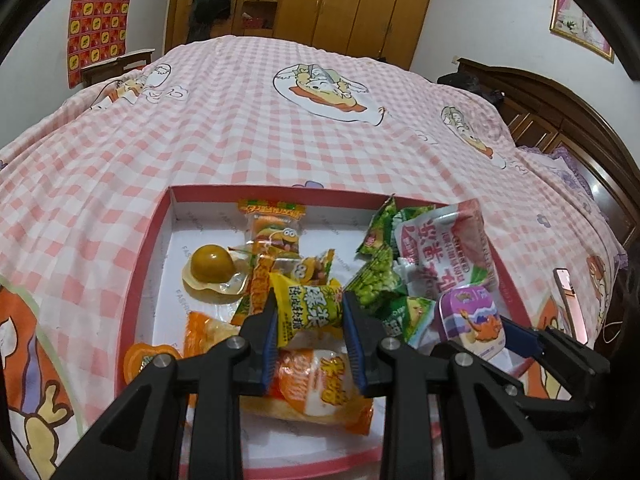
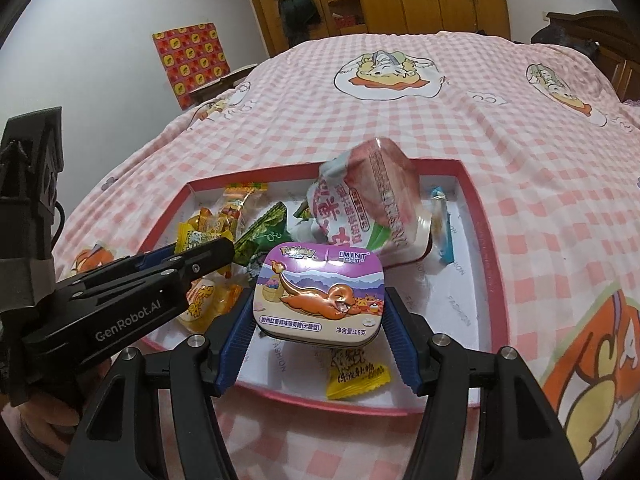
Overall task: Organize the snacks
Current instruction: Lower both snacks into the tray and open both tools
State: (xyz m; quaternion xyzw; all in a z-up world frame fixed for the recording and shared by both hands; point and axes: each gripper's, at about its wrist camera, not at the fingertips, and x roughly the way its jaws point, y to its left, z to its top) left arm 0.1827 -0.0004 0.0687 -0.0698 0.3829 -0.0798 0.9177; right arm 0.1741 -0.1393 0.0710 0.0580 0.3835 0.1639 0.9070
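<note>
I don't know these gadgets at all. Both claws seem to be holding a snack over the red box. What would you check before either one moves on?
1. Left gripper holds the yellow candy packet between both pads: ok.
2. Right gripper clamps the purple mint tin on both sides: ok.
3. Tin level in the grip: ok, roughly flat.
4. Both items above the red-rimmed box: ok.
5. Room between the two grippers: not ok, the left one sits close beside the tin.
6. Free spot to set the tin down: ok, bare floor shows at the box's right side.
7. Where each snack belongs: cannot tell.
</note>
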